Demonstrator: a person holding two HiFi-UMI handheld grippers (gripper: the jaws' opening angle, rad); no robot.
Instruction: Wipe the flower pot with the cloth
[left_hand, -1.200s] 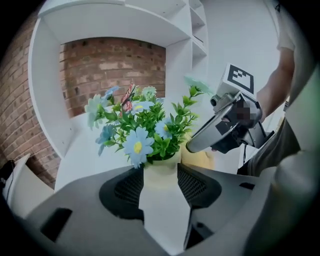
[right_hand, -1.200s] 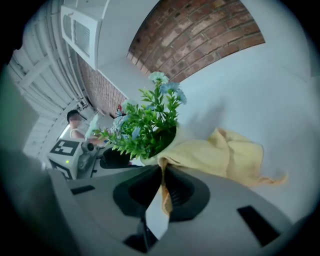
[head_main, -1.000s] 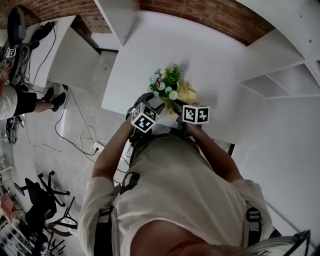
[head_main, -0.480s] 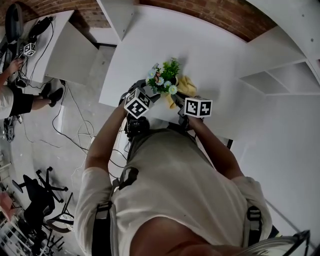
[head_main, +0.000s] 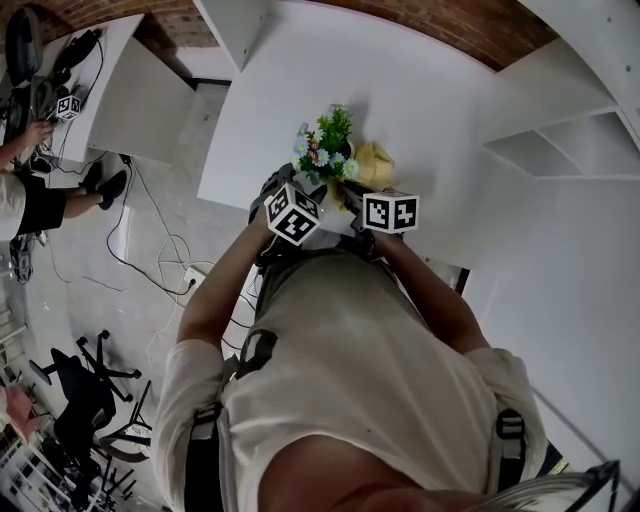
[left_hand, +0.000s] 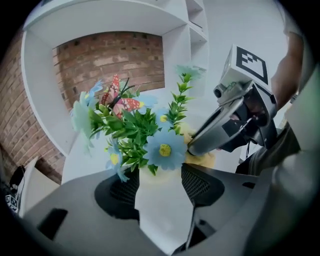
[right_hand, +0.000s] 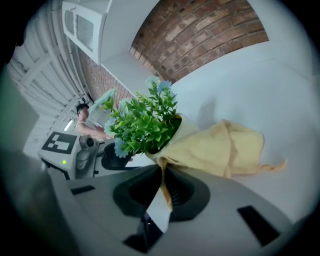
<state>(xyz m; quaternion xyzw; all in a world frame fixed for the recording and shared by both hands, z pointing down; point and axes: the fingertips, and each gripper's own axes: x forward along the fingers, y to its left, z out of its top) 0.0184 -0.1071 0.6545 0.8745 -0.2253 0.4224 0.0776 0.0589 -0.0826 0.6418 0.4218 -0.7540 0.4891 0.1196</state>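
**Change** — left gripper (left_hand: 161, 182): jaws have just been closing in after standing wider. The pot (left_hand: 162, 207) is between them, pads on its white sides. This reads as a renewed hold that steadies it for wiping.

**Right gripper** (right_hand: 162, 186): clamped on a fold of the cloth (right_hand: 220, 147), which drapes against the pot's right side.

**Place** — the pot stands on the table (head_main: 420, 90), near the person's edge, between both grippers.

**Count** — pot, one; cloth, one, yellow; grippers, two; butterfly (left_hand: 120, 100), one.
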